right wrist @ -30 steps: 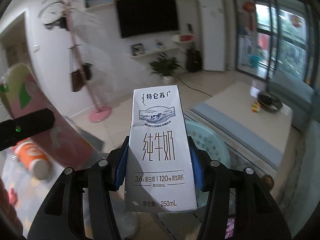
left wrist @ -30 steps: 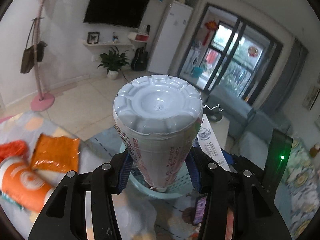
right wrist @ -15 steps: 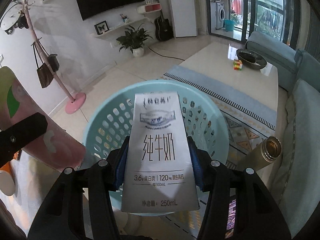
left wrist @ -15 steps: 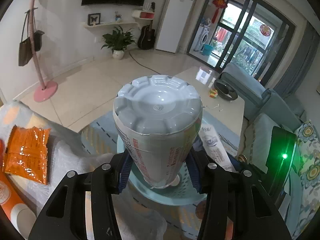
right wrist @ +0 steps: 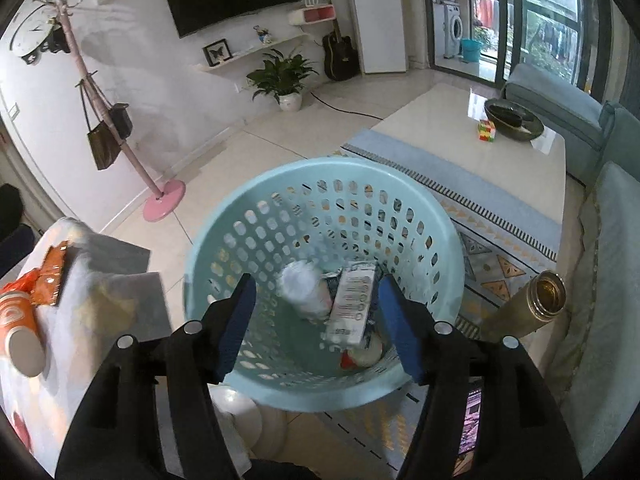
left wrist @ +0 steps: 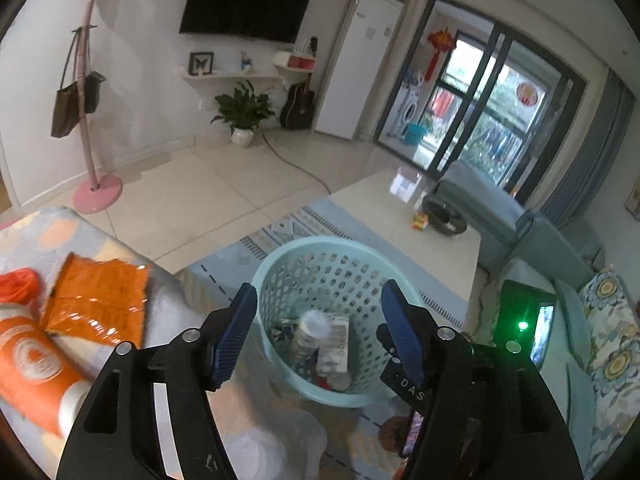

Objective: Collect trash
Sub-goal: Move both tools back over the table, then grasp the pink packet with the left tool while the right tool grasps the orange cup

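Observation:
A light blue perforated basket (left wrist: 280, 264) (right wrist: 256, 200) stands on the floor below both grippers. Inside it lie a white plastic bottle (left wrist: 308, 332) (right wrist: 302, 284) and a milk carton (left wrist: 334, 344) (right wrist: 354, 304), with other small scraps. My left gripper (left wrist: 320, 336) is open and empty above the basket. My right gripper (right wrist: 316, 324) is open and empty above the basket. An orange snack packet (left wrist: 96, 300) (right wrist: 50, 276) and an orange-and-white tube (left wrist: 32, 376) (right wrist: 18, 328) lie on a patterned cloth surface at the left.
A gold flask (right wrist: 532, 308) stands upright right of the basket by a blue sofa (right wrist: 608, 280). A pale coffee table (right wrist: 480, 148) with a dark bowl (right wrist: 514, 120) and a colour cube sits beyond. A pink coat stand (right wrist: 164, 200) is at the left. A phone (right wrist: 470, 424) lies low at the right.
Both grippers opened. The white bottle left my left gripper and the milk carton left my right gripper; both now lie in the basket.

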`<action>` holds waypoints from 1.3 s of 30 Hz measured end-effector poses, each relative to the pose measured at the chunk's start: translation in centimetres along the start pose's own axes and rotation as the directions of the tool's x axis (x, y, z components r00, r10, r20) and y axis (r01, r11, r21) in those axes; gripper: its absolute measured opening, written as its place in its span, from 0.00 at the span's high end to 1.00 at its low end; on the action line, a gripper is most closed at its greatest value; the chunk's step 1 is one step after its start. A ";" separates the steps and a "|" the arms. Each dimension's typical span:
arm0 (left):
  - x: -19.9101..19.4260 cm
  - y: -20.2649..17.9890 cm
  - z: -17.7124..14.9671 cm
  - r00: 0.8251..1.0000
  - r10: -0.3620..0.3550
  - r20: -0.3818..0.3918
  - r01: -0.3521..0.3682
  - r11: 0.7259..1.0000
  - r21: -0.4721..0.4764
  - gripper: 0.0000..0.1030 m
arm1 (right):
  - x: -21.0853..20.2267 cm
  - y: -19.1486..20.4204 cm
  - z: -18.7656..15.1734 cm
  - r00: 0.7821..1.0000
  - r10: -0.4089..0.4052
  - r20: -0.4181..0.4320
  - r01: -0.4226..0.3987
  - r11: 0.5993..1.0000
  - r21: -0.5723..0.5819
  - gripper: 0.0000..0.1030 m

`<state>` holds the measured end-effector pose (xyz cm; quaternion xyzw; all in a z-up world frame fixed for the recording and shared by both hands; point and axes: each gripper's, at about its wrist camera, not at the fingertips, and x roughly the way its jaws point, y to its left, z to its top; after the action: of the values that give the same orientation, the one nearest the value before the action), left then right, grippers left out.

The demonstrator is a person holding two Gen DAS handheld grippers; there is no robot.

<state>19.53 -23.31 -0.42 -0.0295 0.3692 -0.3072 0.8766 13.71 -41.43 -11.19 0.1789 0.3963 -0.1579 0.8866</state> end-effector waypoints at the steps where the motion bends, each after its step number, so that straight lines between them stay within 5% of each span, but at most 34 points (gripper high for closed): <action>1: -1.1 0.0 -0.2 1.000 0.000 0.018 0.000 1.000 -0.003 0.36 | -0.4 0.1 0.0 1.000 0.004 0.005 -0.004 1.000 -0.005 0.42; 12: -14.0 3.2 -3.9 0.980 0.064 0.186 -0.049 0.995 -0.082 0.22 | -9.6 6.1 -0.9 0.983 0.145 0.115 -0.123 0.977 -0.176 0.41; 19: -21.9 9.3 -8.5 0.950 0.217 0.227 -0.172 0.964 -0.200 0.18 | -14.1 12.6 -2.6 0.943 0.306 0.126 -0.246 0.903 -0.352 0.35; 23: -24.8 13.4 -11.3 0.928 0.319 0.191 -0.261 0.925 -0.277 0.18 | -14.9 17.1 -4.1 0.923 0.372 0.100 -0.286 0.836 -0.469 0.29; 29: -25.5 18.5 -14.8 0.923 0.377 0.075 -0.333 0.882 -0.335 0.18 | -13.1 22.7 -5.6 0.907 0.421 0.017 -0.338 0.750 -0.569 0.22; 36: -23.1 20.9 -17.8 0.929 0.370 -0.033 -0.359 0.873 -0.330 0.18 | -9.1 26.1 -6.2 0.901 0.424 -0.094 -0.396 0.714 -0.577 0.22; 39: -22.1 21.6 -18.3 0.917 0.395 -0.055 -0.391 0.863 -0.319 0.18 | -8.1 26.8 -6.9 0.905 0.409 -0.118 -0.394 0.700 -0.596 0.22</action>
<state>6.54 9.77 -5.81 -0.0990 0.4075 -0.0573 0.9060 15.46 -13.49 -4.15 -0.0347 0.3667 0.1723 0.9136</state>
